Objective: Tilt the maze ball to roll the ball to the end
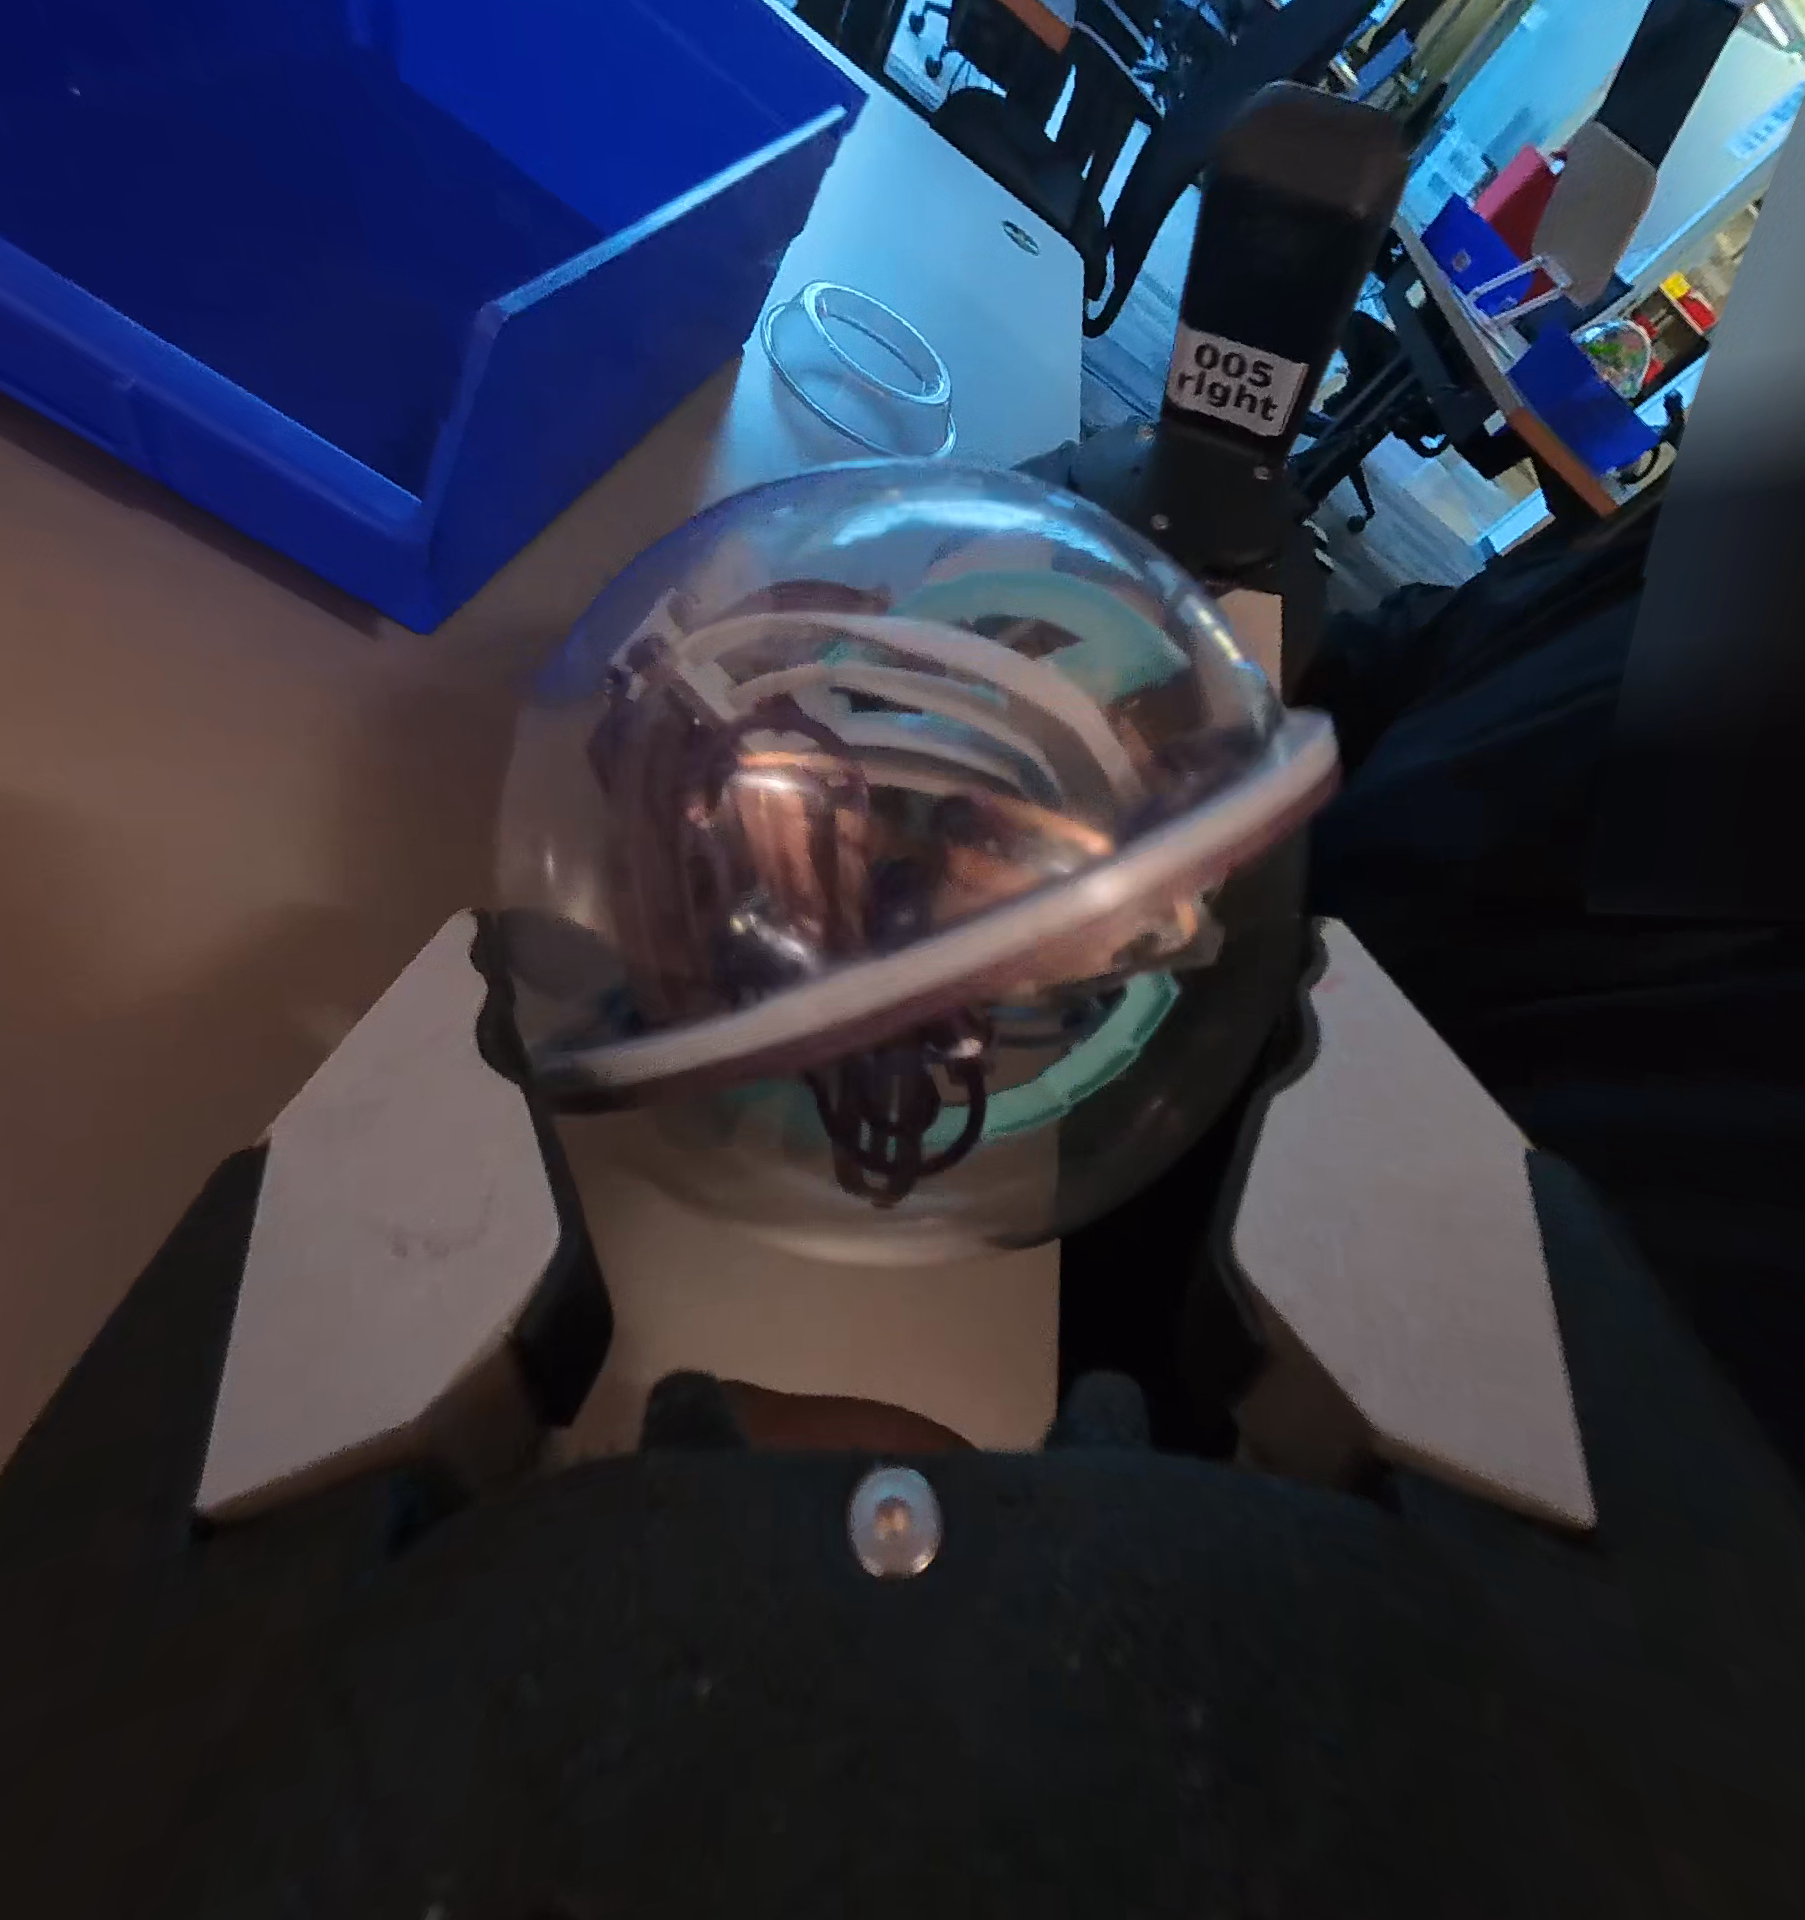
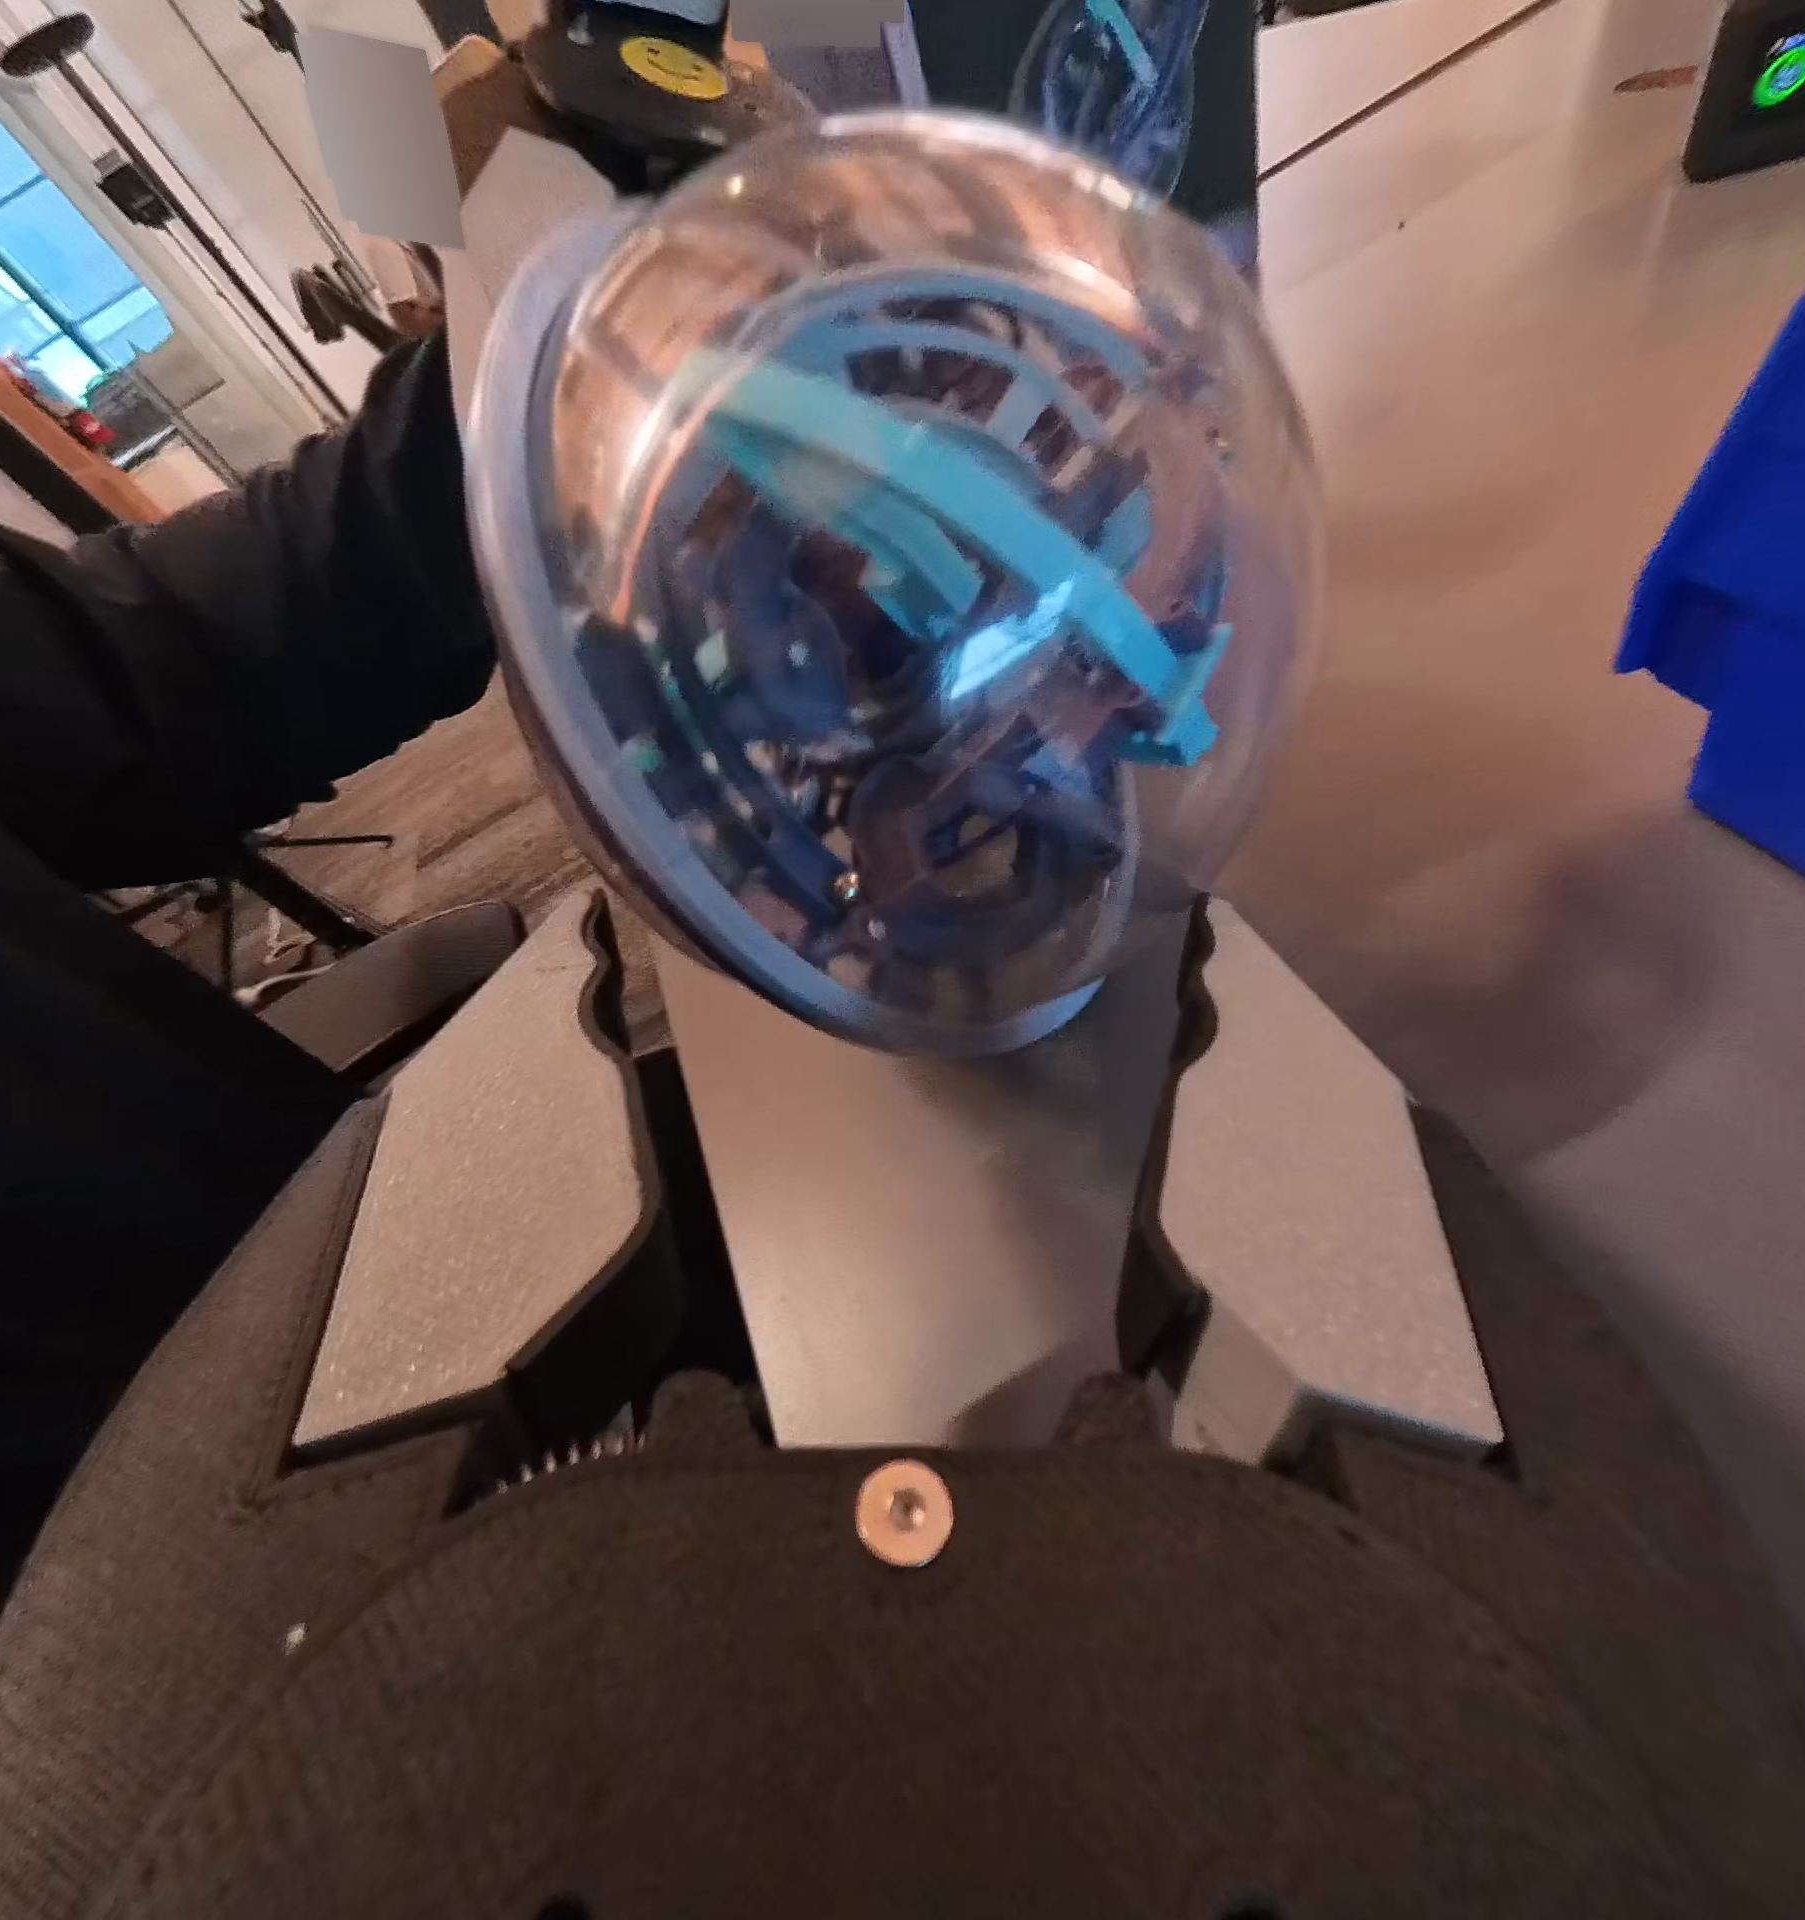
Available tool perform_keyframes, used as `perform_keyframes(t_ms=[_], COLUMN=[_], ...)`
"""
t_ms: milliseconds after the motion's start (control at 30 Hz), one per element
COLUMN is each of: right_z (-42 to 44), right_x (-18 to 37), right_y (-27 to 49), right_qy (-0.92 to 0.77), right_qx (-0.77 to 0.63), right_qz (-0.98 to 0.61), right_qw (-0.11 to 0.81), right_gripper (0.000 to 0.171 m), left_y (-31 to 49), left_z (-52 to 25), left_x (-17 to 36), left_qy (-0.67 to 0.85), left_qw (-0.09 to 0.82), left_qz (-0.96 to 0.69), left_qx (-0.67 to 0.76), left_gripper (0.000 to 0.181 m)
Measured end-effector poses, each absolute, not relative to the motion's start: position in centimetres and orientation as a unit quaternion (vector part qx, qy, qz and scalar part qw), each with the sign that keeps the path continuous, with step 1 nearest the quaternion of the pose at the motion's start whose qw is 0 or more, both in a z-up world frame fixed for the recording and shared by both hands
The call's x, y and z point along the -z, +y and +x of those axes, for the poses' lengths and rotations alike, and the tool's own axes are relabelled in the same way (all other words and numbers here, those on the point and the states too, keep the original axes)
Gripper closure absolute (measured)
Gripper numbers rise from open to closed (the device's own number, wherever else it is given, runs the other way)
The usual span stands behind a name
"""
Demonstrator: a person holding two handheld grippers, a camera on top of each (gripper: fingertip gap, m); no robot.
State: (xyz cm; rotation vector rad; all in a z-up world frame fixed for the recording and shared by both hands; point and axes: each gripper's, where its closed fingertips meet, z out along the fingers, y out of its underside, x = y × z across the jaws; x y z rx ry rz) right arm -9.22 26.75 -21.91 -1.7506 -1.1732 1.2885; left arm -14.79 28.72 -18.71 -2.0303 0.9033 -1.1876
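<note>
Above the tan desk [image 1: 150, 727], we clamp the clear plastic maze ball [image 1: 898, 862] between both grippers' fingers [image 1: 508, 997], its seam tilted.

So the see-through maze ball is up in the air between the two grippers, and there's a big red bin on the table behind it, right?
Nearly. The maze ball is held up between the left gripper and right gripper, but the bin on the table is blue, not red. The left wrist view shows it best.
</note>
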Motion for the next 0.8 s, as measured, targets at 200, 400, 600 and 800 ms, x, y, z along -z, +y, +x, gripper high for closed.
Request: perform_keyframes(t_ms=[200,400,600,800], right_z=[-9.1,-8.9,-8.8,-9.1], right_x=[22.7,22.6,22.6,23.3], right_y=[27.2,27.5,27.4,25.9], right_qy=[-0.462,-0.443,-0.446,-0.482], right_qx=[-0.466,-0.476,-0.472,-0.448], right_qz=[-0.674,-0.681,-0.681,-0.675], right_qw=[0.339,0.338,0.34,0.333], right_gripper=[0.073,0.085,0.1,0.096], left_y=[30.1,30.7,30.2,29.6], left_z=[-14.2,-14.7,-15.7,-15.5], left_x=[17.7,17.0,16.4,16.2], left_qy=[0.329,0.287,0.253,0.321], left_qw=[0.331,0.372,0.428,0.417], left_qz=[-0.759,-0.768,-0.781,-0.765], left_qx=[0.454,0.434,0.377,0.372], left_gripper=[0.042,0.048,0.056,0.056])
